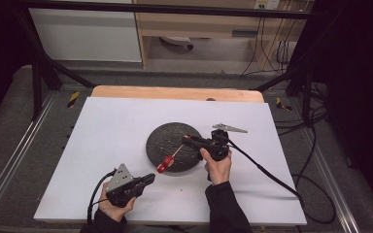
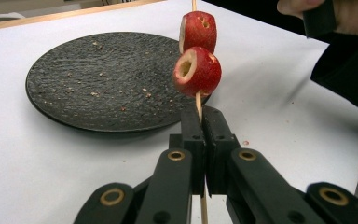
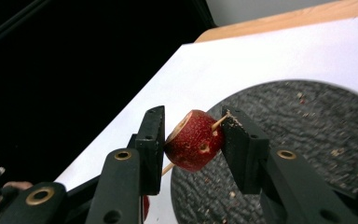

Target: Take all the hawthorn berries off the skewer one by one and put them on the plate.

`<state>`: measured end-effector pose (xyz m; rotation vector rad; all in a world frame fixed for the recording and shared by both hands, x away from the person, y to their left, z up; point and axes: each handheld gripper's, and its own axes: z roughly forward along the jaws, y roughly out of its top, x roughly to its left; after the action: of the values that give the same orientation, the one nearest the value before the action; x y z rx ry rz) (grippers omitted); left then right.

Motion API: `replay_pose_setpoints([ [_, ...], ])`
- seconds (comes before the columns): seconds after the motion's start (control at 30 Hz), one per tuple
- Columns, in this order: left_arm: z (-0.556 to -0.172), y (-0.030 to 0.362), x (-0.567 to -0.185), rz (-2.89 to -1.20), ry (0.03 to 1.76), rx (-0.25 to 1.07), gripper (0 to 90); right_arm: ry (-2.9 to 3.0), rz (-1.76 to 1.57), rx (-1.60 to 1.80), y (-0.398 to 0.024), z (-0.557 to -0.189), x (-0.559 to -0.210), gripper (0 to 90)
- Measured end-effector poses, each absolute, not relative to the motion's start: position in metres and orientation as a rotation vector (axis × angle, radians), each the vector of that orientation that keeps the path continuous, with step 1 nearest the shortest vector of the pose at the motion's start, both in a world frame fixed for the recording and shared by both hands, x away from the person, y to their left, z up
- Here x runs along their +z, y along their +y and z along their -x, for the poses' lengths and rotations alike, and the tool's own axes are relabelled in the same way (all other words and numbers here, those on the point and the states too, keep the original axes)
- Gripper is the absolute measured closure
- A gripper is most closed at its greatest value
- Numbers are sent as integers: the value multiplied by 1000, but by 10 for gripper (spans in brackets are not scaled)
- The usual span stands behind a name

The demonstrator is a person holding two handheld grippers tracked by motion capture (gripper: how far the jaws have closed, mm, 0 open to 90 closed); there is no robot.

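Left gripper (image 2: pixel 200 123) is clenching the lower end of a thin wooden skewer (image 2: pixel 198 105) carrying two red cored fruits (image 2: pixel 197 71) — right gripper (image 3: pixel 193 135) is grasping a third fruit (image 3: pixel 195 140) on it. Everything is hovering over the near edge of a dark plate (image 1: pixel 167 138) on the white table (image 1: pixel 111 126).
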<state>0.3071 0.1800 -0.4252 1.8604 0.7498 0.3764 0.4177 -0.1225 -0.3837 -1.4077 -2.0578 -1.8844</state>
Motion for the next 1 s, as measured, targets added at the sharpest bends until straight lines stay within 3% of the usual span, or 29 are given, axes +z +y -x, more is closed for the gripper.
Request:
replay_pose_setpoints([
  [0.53,-308,184,-426,-1862,762,378,882,-2120,1528,-1899,-149,-444,-365,622],
  [1.0,-313,190,-427,-1847,799,367,881,-2237,1533,-1705,-126,-455,-414,621],
])
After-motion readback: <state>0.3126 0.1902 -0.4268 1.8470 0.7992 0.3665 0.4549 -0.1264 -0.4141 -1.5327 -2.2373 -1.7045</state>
